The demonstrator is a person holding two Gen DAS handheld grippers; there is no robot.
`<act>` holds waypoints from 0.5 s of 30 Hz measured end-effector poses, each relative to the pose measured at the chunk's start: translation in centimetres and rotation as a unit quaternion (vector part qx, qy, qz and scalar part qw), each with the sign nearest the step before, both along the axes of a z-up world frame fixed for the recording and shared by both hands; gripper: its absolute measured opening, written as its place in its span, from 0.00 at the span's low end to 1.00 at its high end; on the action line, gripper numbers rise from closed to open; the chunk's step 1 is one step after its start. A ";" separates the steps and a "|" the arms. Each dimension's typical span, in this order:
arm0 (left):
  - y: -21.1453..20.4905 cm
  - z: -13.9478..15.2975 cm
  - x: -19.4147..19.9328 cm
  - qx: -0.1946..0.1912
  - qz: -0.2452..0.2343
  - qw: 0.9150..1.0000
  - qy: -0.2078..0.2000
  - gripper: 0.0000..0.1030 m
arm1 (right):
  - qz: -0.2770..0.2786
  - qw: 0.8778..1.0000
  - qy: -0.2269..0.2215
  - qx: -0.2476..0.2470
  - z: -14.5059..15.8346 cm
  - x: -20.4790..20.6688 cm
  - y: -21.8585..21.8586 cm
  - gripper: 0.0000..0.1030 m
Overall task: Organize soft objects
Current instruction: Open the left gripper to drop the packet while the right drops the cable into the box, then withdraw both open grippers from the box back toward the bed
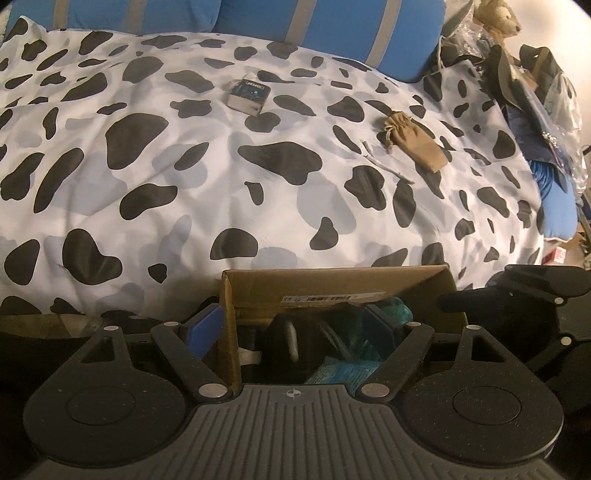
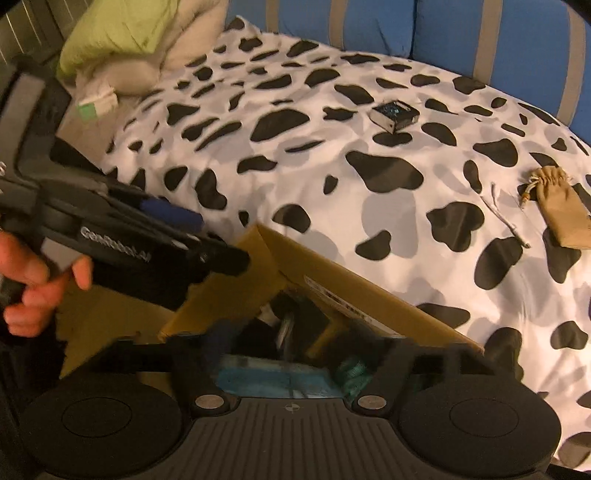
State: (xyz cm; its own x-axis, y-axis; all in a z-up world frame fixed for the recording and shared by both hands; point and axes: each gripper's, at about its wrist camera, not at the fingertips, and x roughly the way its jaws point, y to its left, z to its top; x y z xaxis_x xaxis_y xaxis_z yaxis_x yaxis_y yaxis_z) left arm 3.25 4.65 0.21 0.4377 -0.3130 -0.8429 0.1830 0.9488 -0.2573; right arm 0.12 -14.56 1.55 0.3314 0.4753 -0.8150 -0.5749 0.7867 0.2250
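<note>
Tan drawstring pouch (image 1: 413,142) lies loose on the bed (image 1: 184,192), at 1 o'clock from the cardboard box (image 1: 332,284). Left tongs (image 1: 299,328) gape over the box; right tongs (image 2: 295,354) spread likewise. Risk: box flap snags a finger, tipping contents.

Warm dim light, fisheye-bent edges, blurred foreground.

Home bedroom, cow-print duvet (image 1: 221,166) on bed, blue striped pillows (image 1: 332,26), stuffed toy (image 1: 498,18)
</note>
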 end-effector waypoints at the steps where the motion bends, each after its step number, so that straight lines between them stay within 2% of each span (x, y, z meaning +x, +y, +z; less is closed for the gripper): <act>1: 0.0 -0.1 0.1 0.001 0.001 1.000 0.002 0.79 | -0.002 1.000 0.003 -0.004 -0.2 0.1 0.0 0.84; 3: 0.0 -0.1 0.1 0.002 0.002 1.000 0.003 0.79 | -0.009 1.000 0.004 -0.018 -0.5 0.2 -0.1 0.93; 10: -0.3 -0.4 0.3 0.013 0.008 1.000 0.010 0.79 | -0.034 0.999 0.012 -0.039 -1.1 0.6 -0.8 1.00; 15: -0.5 -0.6 0.6 0.023 0.017 0.999 0.017 0.79 | -0.050 0.997 0.015 -0.049 -1.3 0.8 -1.4 1.00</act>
State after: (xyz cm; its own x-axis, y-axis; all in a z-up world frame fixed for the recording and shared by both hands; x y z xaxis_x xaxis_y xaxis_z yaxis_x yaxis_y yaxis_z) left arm 3.80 4.14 -0.35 0.4178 -0.2592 -0.8708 0.1413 0.9653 -0.2196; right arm 0.90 -15.94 0.22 0.3474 0.3585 -0.8665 -0.4861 0.8590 0.1606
